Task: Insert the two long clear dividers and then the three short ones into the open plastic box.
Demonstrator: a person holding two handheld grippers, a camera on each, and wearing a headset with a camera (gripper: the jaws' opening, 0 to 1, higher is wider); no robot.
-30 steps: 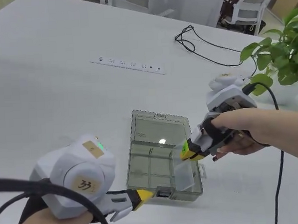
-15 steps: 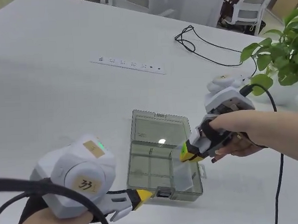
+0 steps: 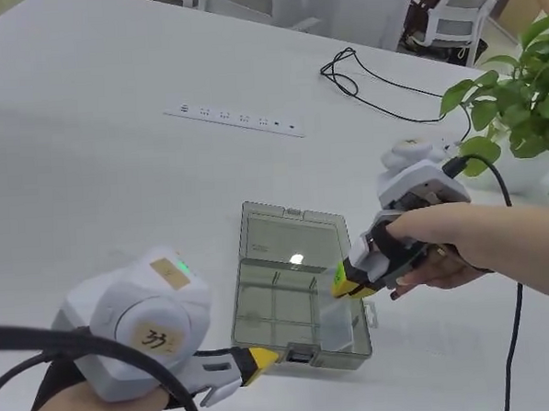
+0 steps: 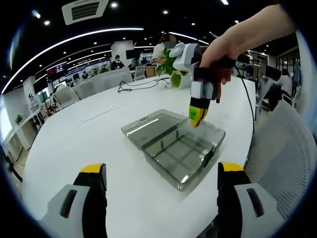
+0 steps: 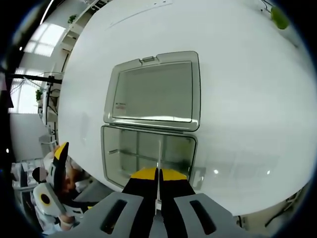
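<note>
Nearest, the left gripper hovers with jaws spread wide, empty, just short of the open plastic box. Over the box's right side, the right gripper pinches a clear divider. If it tilts off its slots, I reckon it jams, or shoves the unbraced box.

Bare worktop spreads left of the open plastic box. Behind lie a power strip and black cable; a potted plant crowds the right.
</note>
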